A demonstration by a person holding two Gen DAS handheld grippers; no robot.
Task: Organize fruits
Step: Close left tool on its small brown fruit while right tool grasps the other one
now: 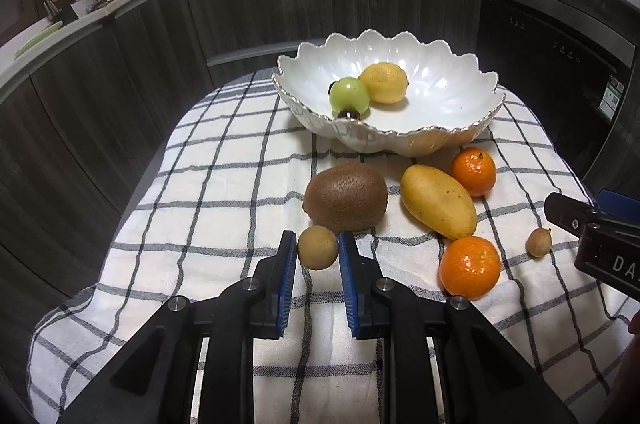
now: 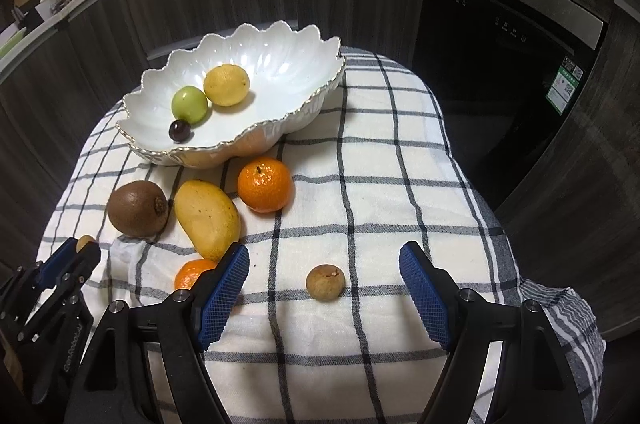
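Left gripper [image 1: 318, 248]: closed down narrow around a longan [image 1: 317, 248], blue pads at both its sides and seemingly touching; the fruit looks to be still on the cloth [image 1: 200, 183].
Right gripper [image 2: 324, 284]: spread wide, nothing held; a second longan [image 2: 325, 282] lies between its fingers, clear of both.
Bowl [image 1: 472, 119]: at the far end of the cloth, holding a lemon [image 1: 383, 83], a green fruit [image 1: 349, 95] and a dark cherry [image 1: 349, 113].
Still out: kiwi [image 1: 345, 196], mango [image 1: 438, 206], far mandarin [image 1: 473, 171] and near mandarin [image 1: 469, 267], plus both longans.
Risk, slip: the held longan is small, round and hard (little pad area on it), so a quick lift could squirt it out and send it rolling off the cloth.
Risk, knock: the kiwi sits just beyond the left fingertips; pushing forward would nudge it toward the bowl.
Risk, crowding: the two grippers work near each other, and the near mandarin lies between them, so crossing paths may bump it.
Risk, drop: releasing high over the bowl could bounce the longan off the glazed inside or chip the scalloped rim.
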